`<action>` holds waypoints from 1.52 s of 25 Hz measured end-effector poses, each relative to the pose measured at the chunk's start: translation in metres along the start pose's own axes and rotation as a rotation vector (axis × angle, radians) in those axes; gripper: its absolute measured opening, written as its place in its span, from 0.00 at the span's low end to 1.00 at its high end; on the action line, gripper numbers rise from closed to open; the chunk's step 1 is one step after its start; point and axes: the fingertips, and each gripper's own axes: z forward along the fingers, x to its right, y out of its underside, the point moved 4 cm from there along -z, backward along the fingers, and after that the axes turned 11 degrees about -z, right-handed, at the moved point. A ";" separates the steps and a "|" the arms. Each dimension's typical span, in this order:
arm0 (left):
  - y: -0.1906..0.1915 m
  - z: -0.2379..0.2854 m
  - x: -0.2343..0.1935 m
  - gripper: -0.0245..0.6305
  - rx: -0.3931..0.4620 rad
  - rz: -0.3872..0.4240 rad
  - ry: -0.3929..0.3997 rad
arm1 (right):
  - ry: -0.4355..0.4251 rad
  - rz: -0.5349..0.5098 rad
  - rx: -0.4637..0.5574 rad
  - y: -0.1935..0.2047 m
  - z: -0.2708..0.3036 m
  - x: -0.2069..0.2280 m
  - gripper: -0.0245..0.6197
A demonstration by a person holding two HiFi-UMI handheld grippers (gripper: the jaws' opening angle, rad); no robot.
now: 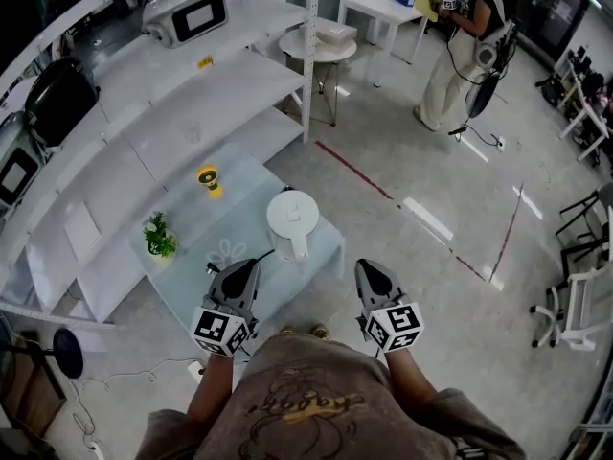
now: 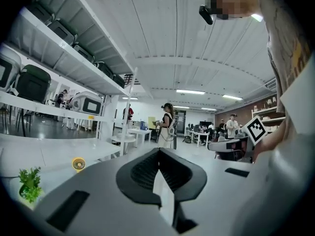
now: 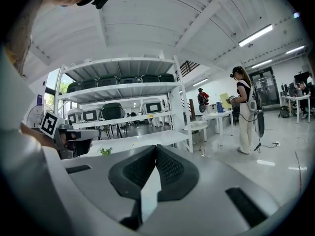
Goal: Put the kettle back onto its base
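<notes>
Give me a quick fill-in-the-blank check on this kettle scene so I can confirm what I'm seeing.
1. The kettle standing on the glass table is ____ in colour.
2. In the head view, the small green plant is to the ____ of the kettle.
3. The left tool and the right tool both have shut jaws, and neither one holds the ____.

Missing words: white; left; kettle.

Kettle [image 1: 290,217] underside out of sight
</notes>
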 end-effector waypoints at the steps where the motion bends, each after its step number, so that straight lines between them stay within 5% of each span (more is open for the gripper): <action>1: 0.002 -0.001 -0.001 0.07 0.002 -0.004 -0.012 | -0.001 0.000 0.000 0.001 0.000 0.000 0.04; 12: 0.010 0.003 -0.005 0.07 -0.003 -0.092 -0.053 | -0.018 0.006 -0.010 0.008 0.001 -0.003 0.04; 38: 0.018 0.014 -0.008 0.07 -0.014 -0.142 -0.046 | -0.040 0.010 -0.004 0.005 0.010 -0.002 0.04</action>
